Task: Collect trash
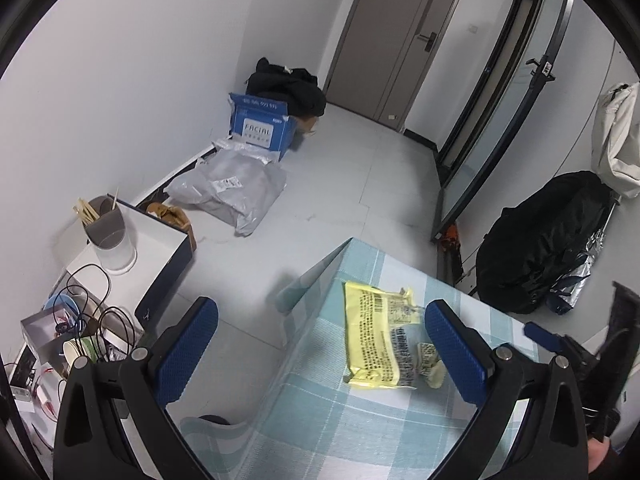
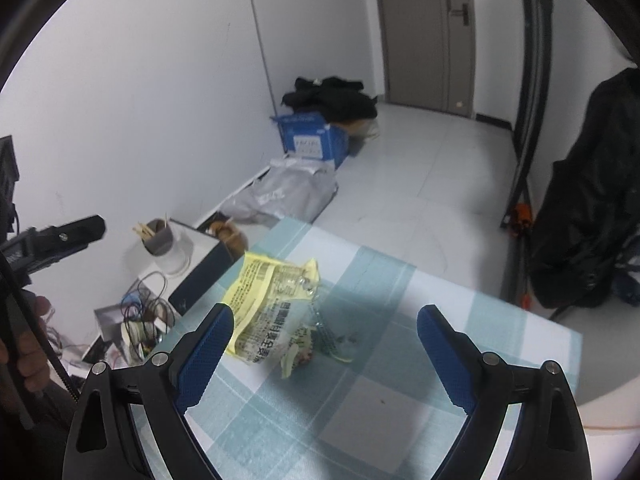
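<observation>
- Yellow crinkled plastic: from our left wrist, an empty wrapper [image 1: 380,340] lies flat near the corner of the checked tablecloth [image 1: 320,420]. Our left gripper [image 1: 320,348] hovers with jaws spread, empty.
- From our right wrist, our right gripper [image 2: 325,350] is likewise spread and empty, the wrapper [image 2: 272,300] just ahead. It looks light, soft and slippery; we would pinch its raised crumpled end. The table edge is close on the left; open cloth lies to the right.

You see a glossy, crinkled yellow plastic wrapper [image 1: 378,336] on the desk's [image 1: 320,432] matt checked cloth, beside textured blue pads [image 1: 454,350].
</observation>
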`<state>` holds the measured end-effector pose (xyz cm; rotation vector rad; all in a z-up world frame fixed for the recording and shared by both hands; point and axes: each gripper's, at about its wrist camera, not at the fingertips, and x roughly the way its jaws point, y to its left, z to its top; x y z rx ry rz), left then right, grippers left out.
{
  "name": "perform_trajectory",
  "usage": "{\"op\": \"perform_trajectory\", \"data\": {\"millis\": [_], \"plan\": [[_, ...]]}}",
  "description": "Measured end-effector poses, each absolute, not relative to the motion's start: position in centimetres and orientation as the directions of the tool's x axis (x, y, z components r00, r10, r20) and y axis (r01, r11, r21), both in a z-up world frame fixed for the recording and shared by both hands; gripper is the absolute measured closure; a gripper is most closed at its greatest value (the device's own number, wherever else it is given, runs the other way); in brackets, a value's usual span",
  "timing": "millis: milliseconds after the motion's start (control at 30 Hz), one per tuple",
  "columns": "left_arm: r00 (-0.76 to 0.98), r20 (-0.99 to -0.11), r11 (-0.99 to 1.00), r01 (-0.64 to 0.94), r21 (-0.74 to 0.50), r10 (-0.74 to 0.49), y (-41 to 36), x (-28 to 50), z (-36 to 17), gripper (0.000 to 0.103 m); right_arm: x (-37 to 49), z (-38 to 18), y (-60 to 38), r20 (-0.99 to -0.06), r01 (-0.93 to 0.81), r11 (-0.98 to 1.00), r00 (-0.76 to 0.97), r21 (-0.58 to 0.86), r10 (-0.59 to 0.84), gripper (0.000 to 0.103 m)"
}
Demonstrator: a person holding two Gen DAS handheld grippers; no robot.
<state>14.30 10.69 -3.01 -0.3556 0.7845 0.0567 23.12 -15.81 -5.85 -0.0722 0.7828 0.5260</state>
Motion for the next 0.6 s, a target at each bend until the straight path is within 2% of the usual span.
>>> {"op": "perform_trajectory", "data": {"millis": [100,333,400,533,600], "plan": [[0.702,-0.708,0.940,-0.184,-0.286,-0.078,11.1,14.4,-3.2,0.001,24.0,-7.6,-14.8,-0.724,-0.489,0.859,0.536,0.153,0.435,0.014],[0.691,-0.719,0.939,-0.192,-0.284,-0.076,11.8,14.5,-3.5,0.001,25.3,-11.2,-13.2,-0.779,-0.481,0.851,0.444,0.211,0.444,0.034],[0.687,-0.723,0.937,-0.203,-0.285,-0.072,12.2,14.4,-3.6,0.001,25.5,-11.8,-12.9,-0.791,-0.464,0.864,0.446,0.195,0.418,0.037],[0.678,-0.731,0.930,-0.215,-0.297,-0.077,12.6,14.5,-3.8,0.001,25.7,-13.1,-12.8,-0.807,-0.429,0.872,0.413,0.237,0.423,0.051],[0.674,-0.734,0.929,-0.216,-0.300,-0.081,12.7,14.5,-3.9,0.001,25.4,-13.4,-12.6,-0.812,-0.429,0.873,0.408,0.234,0.418,0.052]]}}
